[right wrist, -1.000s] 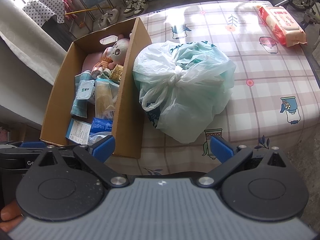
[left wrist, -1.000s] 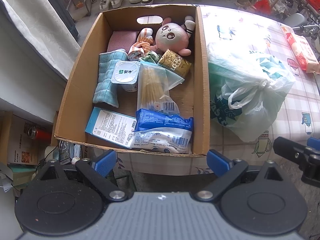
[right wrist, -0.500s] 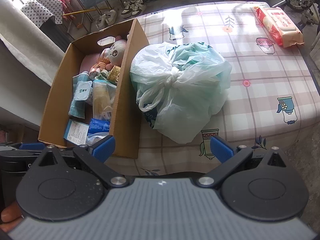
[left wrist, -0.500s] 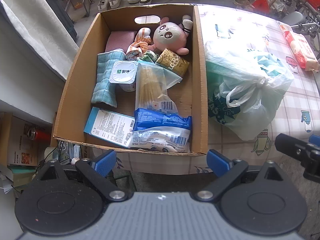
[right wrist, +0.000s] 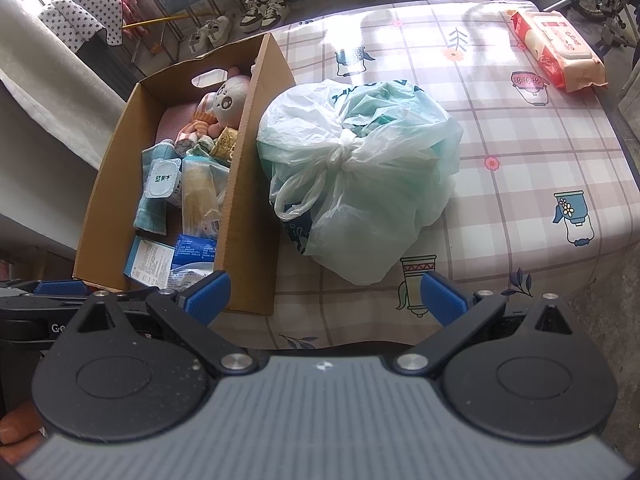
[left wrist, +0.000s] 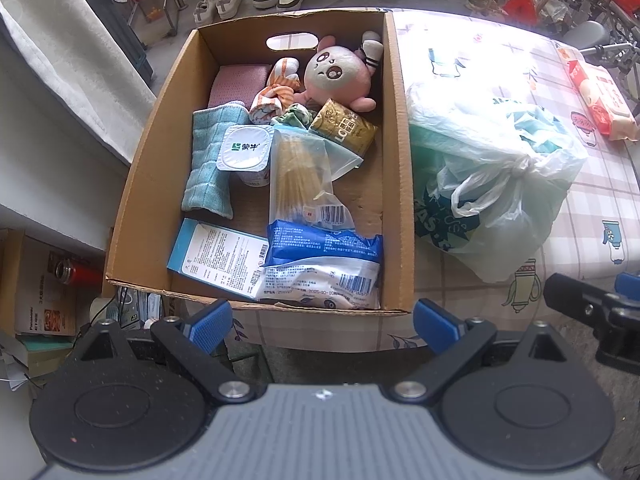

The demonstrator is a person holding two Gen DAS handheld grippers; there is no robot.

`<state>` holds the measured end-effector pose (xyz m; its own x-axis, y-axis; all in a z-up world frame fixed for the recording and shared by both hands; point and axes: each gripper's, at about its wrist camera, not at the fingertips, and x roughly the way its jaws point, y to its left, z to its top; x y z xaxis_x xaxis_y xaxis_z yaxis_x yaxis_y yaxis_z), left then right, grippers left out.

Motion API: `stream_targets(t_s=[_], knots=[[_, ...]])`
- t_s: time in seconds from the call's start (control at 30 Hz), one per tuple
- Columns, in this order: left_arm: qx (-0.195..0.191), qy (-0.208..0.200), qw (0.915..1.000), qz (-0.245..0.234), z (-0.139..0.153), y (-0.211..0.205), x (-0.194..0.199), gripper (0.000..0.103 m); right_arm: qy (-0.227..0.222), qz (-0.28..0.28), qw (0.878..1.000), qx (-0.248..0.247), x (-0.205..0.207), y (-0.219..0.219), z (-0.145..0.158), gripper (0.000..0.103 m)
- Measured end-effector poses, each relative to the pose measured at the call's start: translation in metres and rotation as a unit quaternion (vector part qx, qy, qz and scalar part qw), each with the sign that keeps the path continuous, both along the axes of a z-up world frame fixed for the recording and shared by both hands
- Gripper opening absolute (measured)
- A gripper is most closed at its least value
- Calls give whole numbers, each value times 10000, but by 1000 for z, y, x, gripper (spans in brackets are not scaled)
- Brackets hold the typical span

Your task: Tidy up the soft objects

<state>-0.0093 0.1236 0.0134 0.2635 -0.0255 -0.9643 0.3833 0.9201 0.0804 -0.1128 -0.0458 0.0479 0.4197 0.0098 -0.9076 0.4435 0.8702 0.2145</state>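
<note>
Left gripper (left wrist: 322,322) and right gripper (right wrist: 324,292): fingers spread wide, holding nothing; soft pink plush (left wrist: 338,74) and teal cloth (left wrist: 208,168) lie ahead of the left fingers inside the cardboard box (left wrist: 396,160); risk: snagging the noodle packet (left wrist: 298,176) overlying them; yogurt cup (left wrist: 246,148) lid reads "蒙牛"; tied plastic bag (right wrist: 360,176) ahead of right fingers on the tabletop (right wrist: 520,152)
</note>
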Motion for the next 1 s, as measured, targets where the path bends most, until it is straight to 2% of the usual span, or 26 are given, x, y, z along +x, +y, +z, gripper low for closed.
stream_targets(t_s=[1.0], knots=[[8,43,10000,-19,-5,1,3,98,65,-10,10000,5,5,0,-4,102]])
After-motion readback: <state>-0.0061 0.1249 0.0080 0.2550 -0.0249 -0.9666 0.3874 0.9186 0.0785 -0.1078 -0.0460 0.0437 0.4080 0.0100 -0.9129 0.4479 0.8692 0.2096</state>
